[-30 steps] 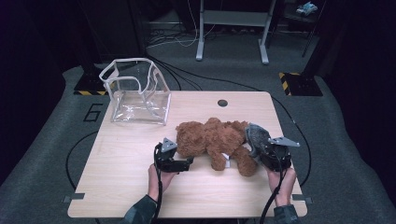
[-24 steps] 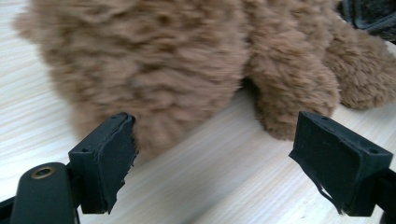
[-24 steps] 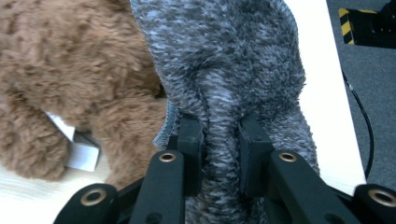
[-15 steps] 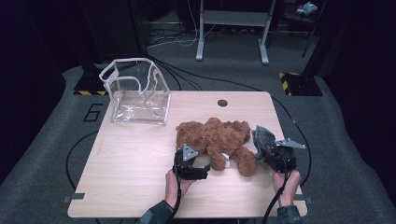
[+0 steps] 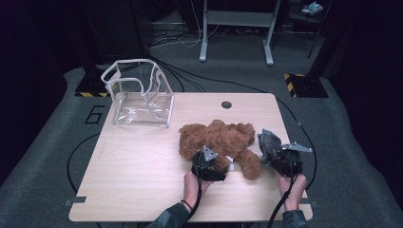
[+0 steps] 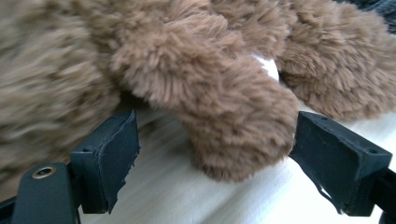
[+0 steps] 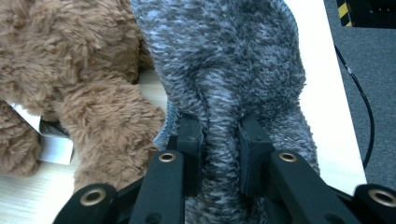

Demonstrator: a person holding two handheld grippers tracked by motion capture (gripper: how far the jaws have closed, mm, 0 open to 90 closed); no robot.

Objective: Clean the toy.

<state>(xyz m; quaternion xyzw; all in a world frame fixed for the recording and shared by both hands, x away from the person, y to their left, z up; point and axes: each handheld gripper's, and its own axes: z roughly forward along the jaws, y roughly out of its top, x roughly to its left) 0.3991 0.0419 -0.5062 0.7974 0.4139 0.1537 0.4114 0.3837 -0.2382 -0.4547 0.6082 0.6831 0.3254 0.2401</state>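
The high view looks forward and down from above the person's side, far enough off to take in the whole surface [image 5: 142,161]. The left gripper view sits low and very close to the teddy bear [image 6: 224,93]. The right gripper view looks from just as close at the grey cloth [image 7: 233,70]. All three views share the teddy bear.
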